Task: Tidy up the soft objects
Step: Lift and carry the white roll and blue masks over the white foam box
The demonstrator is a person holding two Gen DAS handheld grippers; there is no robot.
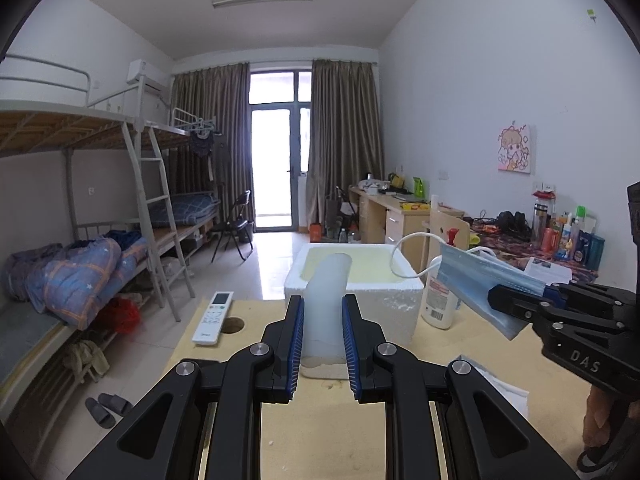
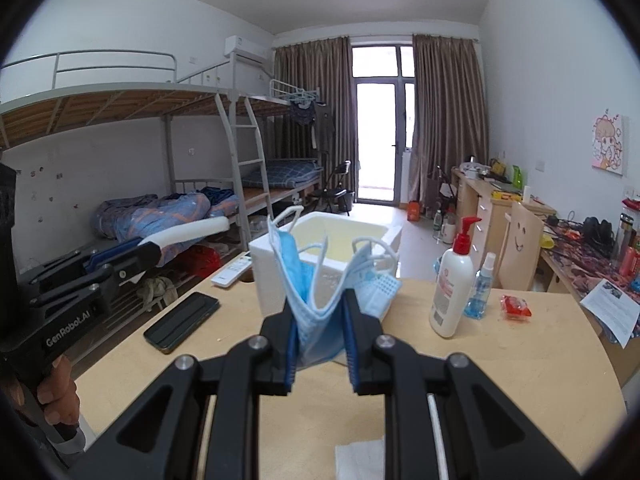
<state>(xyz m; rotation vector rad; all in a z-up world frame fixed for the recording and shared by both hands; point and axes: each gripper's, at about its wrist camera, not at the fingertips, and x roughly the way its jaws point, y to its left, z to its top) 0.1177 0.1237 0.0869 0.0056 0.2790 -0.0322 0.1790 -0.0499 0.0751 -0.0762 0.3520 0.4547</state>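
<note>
My left gripper (image 1: 321, 312) is shut on a white foam strip (image 1: 326, 300) that curves up and forward, held above the wooden table (image 1: 360, 420). The strip also shows in the right wrist view (image 2: 188, 234), sticking out of the left gripper (image 2: 154, 250). My right gripper (image 2: 320, 308) is shut on a bunch of blue face masks (image 2: 316, 300) with white ear loops. The masks also show in the left wrist view (image 1: 484, 280), held by the right gripper (image 1: 500, 296). An open white foam box (image 1: 360, 276) stands just beyond both grippers; it also shows in the right wrist view (image 2: 276, 276).
On the table are a white remote (image 1: 212, 318), a black phone (image 2: 182, 322), a lotion pump bottle (image 2: 452, 288), a blue spray bottle (image 2: 480, 292), a red packet (image 2: 516, 306) and a tissue (image 2: 360, 460). A cable hole (image 1: 232, 325) lies beside the remote. Bunk beds stand left, desks right.
</note>
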